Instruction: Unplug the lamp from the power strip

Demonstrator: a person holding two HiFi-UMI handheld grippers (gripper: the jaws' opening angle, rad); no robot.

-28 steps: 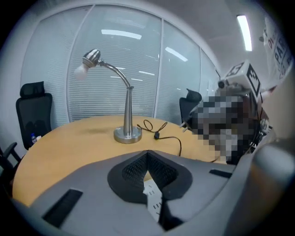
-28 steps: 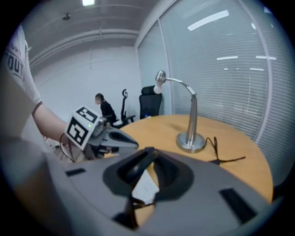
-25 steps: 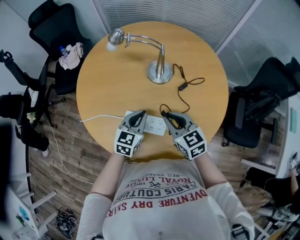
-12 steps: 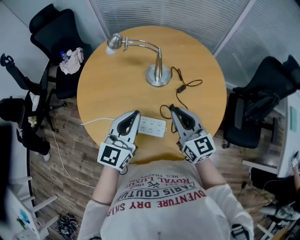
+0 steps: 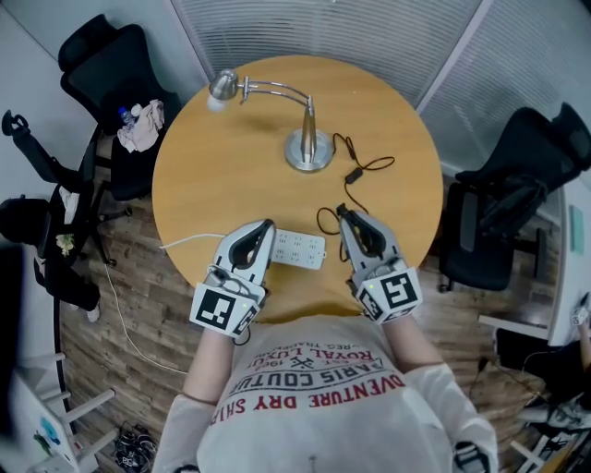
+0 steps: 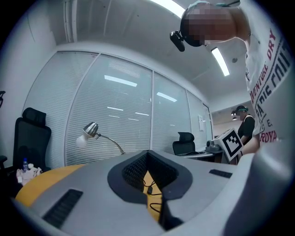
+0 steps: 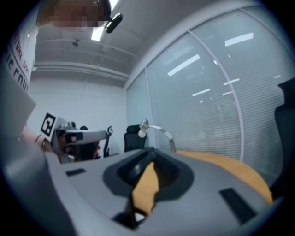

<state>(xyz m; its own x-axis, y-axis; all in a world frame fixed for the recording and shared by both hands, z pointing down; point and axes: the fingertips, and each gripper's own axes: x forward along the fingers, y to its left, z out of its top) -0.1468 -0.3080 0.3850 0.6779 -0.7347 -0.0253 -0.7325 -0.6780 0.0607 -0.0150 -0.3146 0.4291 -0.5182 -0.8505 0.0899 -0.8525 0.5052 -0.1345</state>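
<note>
**Your left tongs [image 5: 264, 227] and right tongs [image 5: 344, 214] are hovering at either end of the one power strip [image 5: 297, 249], both slightly spread and pinching nothing.**

You are looking down on one silver lamp [image 5: 308, 152] standing toward the far side of the desk [image 5: 222, 175]. One black cord [image 5: 352, 175] is running from its base to the strip's right end, though the plug itself is not showing clearly. One white cable [image 5: 189, 242] is trailing off the left edge. Two black office chairs [image 5: 111, 65] [image 5: 517, 185], plank flooring [image 5: 120, 305] and blind-covered glass walls [image 5: 351, 28] are surrounding the round wooden top.

A round wooden counter [image 5: 222, 166] stands on plank floor [image 5: 129, 305], black office chairs [image 5: 102, 65] either side, slatted blinds [image 5: 323, 28] behind, a strip light [image 6: 220, 62] overhead.
</note>
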